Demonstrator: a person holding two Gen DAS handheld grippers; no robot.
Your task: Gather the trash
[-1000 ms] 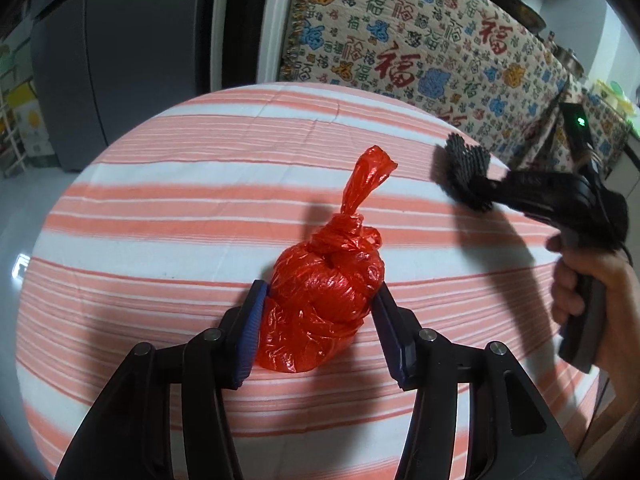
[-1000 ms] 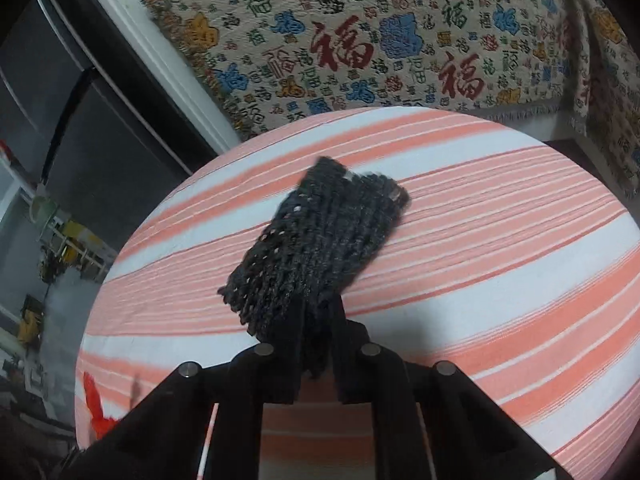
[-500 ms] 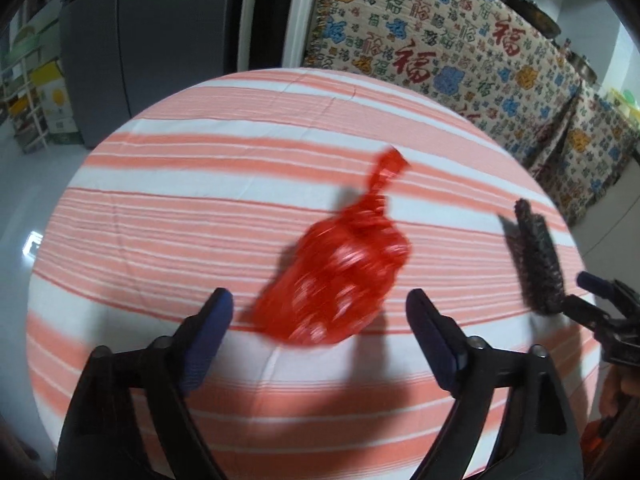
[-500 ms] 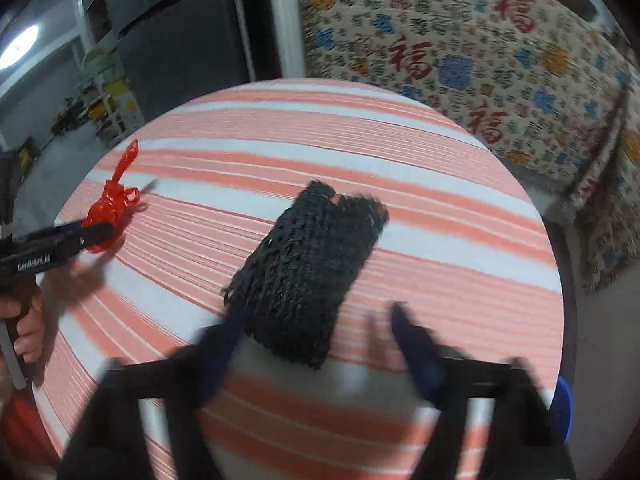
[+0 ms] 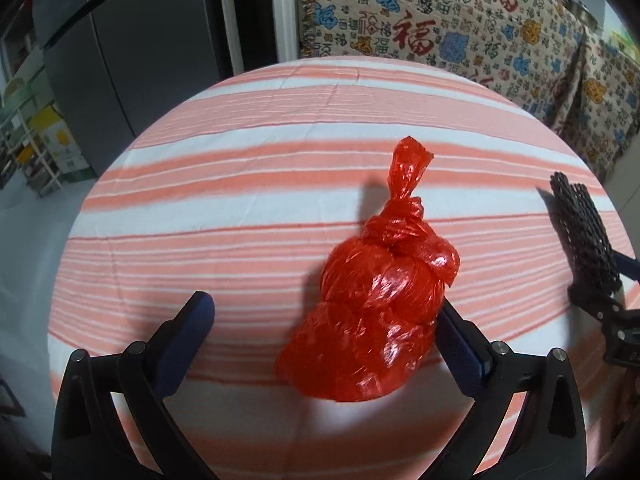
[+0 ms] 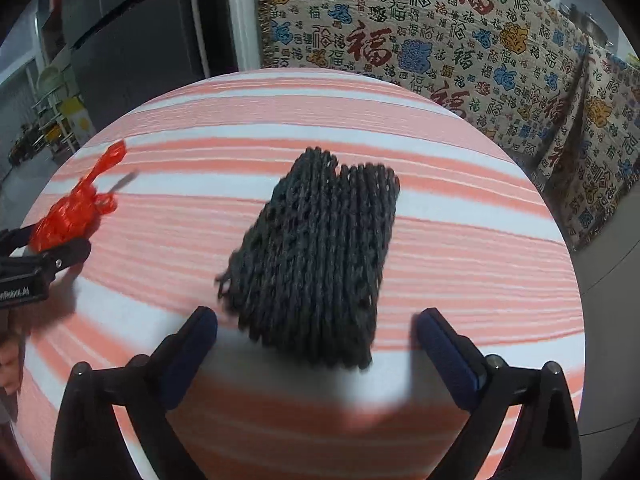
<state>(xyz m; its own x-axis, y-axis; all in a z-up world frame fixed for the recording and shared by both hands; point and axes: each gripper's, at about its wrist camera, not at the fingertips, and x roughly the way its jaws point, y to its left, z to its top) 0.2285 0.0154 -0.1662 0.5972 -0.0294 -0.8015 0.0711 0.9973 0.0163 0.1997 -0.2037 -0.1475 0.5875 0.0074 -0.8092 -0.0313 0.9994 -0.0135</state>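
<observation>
At the far left of the right wrist view, part of a person's hand (image 6: pixel 10 364) is cut off by the picture edge, and only one side of the left gripper (image 5: pixel 322 330) is seen there, with lettering too small to be read. In the left wrist view the far edge of the round striped tablecloth (image 5: pixel 240 184) is bent by the lens, and the contents of the knotted red bag (image 5: pixel 376 312) cannot be made out through the plastic. The bag lies on the cloth between the spread fingers, toward 3 o'clock of the gap: the right finger (image 5: pixel 460 348) is partly hidden behind the bag and seems to touch it, though this cannot be told for certain, while the left finger stands well apart from it. The bag's twisted tail points to about 1 o'clock. These jaws have just been opening, with the bag between them but not pinched. At 3 o'clock in that view the black net (image 6: pixel 316 256) is seen edge-on and partly hidden by the right gripper (image 6: pixel 316 342). In the right wrist view the net is slightly blurred; it lies flat on the cloth at 12 o'clock from the gap, just beyond the fingertips and touched by neither. These jaws too have just been opening and are spread wide. Behind the table hangs a patterned blanket (image 6: pixel 440 40).
</observation>
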